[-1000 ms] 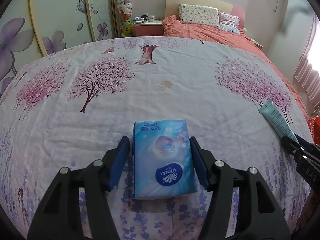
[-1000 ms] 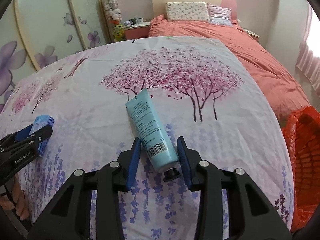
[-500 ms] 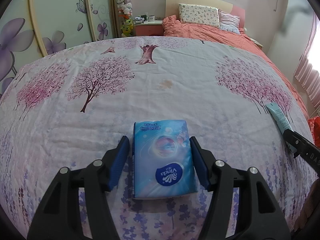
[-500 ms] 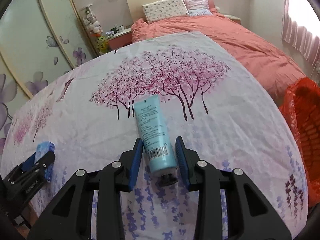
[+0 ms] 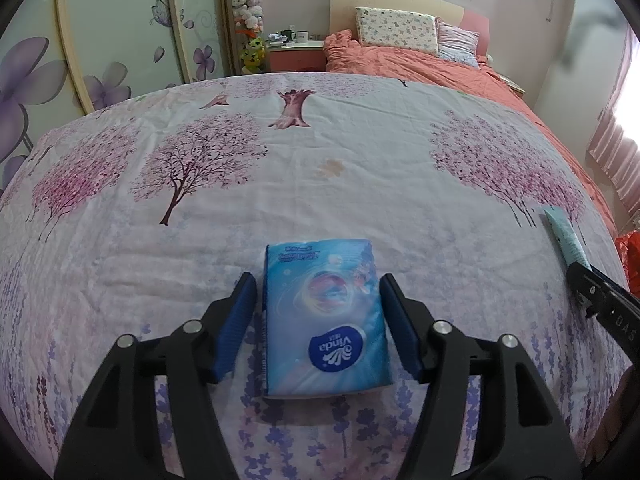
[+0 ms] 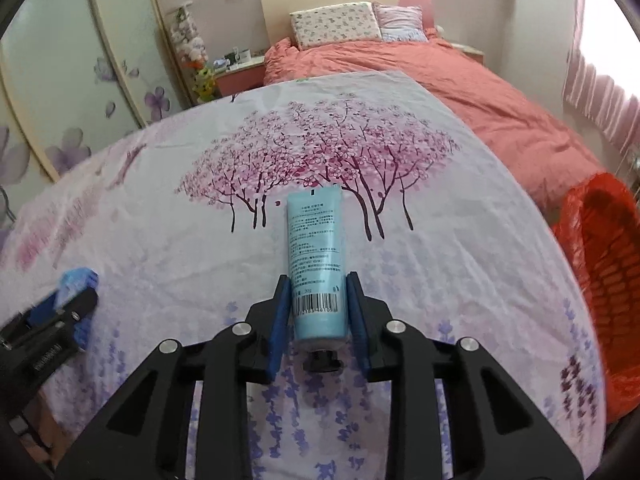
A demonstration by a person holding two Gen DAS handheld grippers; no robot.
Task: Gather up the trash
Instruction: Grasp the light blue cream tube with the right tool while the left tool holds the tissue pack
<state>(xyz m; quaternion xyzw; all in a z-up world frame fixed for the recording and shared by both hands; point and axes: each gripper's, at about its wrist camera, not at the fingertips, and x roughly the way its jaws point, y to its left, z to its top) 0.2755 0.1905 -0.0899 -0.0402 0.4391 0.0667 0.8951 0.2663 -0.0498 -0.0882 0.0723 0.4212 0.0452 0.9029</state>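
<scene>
Blue Vinda tissue pack lies flat on the floral sheet, logo end nearest the camera. The pale teal tube has its barcode side up, black cap nearest, crimped end pointing away.

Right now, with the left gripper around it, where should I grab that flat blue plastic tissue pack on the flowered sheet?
Grip the flat blue plastic tissue pack across its two long side edges, coming from its near short end as the left gripper is placed. It lies flat with its long sides parallel to the fingers, which flank it with small gaps, so closing them squeezes its narrower width.
</scene>
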